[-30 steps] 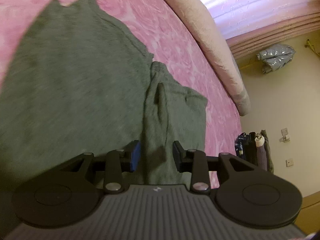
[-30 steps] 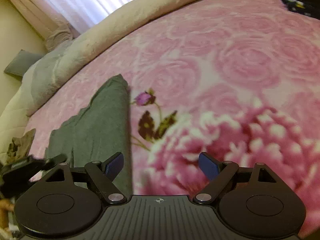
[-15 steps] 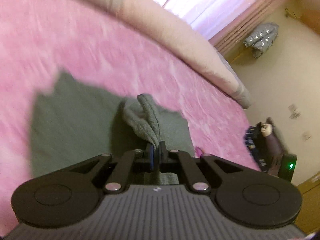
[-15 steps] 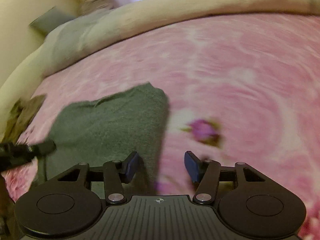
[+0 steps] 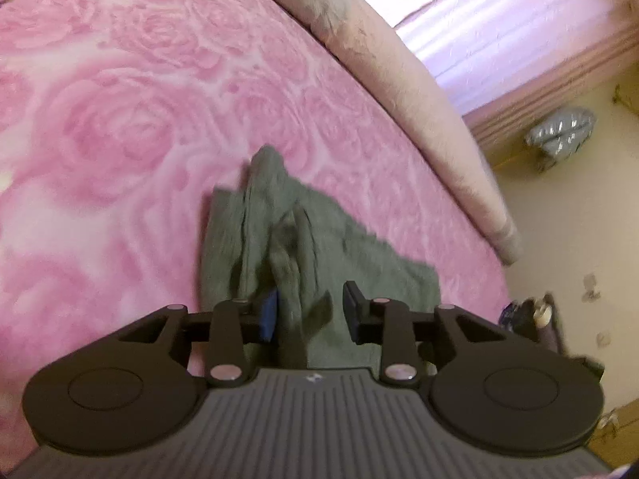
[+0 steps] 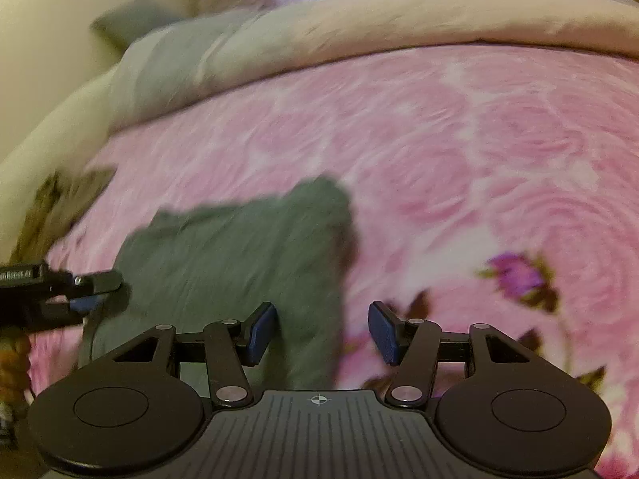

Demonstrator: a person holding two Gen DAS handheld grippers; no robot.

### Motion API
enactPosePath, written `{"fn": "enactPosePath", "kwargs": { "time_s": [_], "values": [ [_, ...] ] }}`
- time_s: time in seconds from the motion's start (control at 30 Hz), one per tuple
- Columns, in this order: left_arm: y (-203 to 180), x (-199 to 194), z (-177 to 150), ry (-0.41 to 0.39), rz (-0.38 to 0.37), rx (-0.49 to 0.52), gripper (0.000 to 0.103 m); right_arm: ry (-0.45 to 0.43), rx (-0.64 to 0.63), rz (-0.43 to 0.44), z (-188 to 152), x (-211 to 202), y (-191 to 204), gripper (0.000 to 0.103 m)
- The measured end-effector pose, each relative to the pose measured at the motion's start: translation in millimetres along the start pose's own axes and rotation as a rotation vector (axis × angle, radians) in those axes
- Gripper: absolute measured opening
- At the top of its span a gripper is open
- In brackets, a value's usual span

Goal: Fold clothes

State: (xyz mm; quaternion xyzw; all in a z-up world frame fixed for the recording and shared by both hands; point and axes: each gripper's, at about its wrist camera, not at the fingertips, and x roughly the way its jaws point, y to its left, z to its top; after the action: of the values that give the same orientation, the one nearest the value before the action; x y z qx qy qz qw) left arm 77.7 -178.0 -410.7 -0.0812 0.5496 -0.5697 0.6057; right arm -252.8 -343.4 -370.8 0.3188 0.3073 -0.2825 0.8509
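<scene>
A grey-green garment [image 5: 303, 239] lies on the pink rose-patterned blanket [image 5: 112, 127]. In the left wrist view it is bunched into a raised ridge running away from my left gripper [image 5: 309, 313], whose jaws stand open with cloth lying loosely between them. In the right wrist view the same garment [image 6: 239, 247] lies flatter, folded into a rough rectangle. My right gripper [image 6: 321, 333] is open and empty, low over the garment's near right edge. The left gripper [image 6: 88, 291] shows at the far left of that view, at the garment's left edge.
A rolled beige duvet [image 6: 399, 24] and grey pillow [image 6: 167, 48] line the far side of the bed. In the left wrist view the bed's right edge drops to a cream wall [image 5: 559, 219] with curtains [image 5: 499, 32] and dark items [image 5: 535, 319] on the floor.
My left gripper closed on a fold of the garment, lifted and carried it over, and has now opened and let it go. My right gripper narrowed slightly and stays open.
</scene>
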Motion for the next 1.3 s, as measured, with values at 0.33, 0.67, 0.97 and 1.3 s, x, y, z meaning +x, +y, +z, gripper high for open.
{"fn": "enactPosePath", "kwargs": {
  "time_s": [0.33, 0.67, 0.97, 1.3],
  "values": [
    [-29, -5, 19, -0.11, -0.071, 0.257, 0.005, -0.092, 0.268, 0.206, 27, 28, -45, 0.013],
    [-7, 7, 13, -0.085, 0.163, 0.235, 0.018, -0.101, 0.12, 0.13, 29, 37, -17, 0.042],
    [-24, -101, -73, -0.128, 0.181, 0.151, 0.022, -0.25, -0.202, 0.089, -47, -80, 17, 0.075],
    [-22, -132, -154, -0.122, 0.212, 0.137, 0.021, -0.216, -0.592, 0.044, -155, -121, 96, 0.057]
  ]
}}
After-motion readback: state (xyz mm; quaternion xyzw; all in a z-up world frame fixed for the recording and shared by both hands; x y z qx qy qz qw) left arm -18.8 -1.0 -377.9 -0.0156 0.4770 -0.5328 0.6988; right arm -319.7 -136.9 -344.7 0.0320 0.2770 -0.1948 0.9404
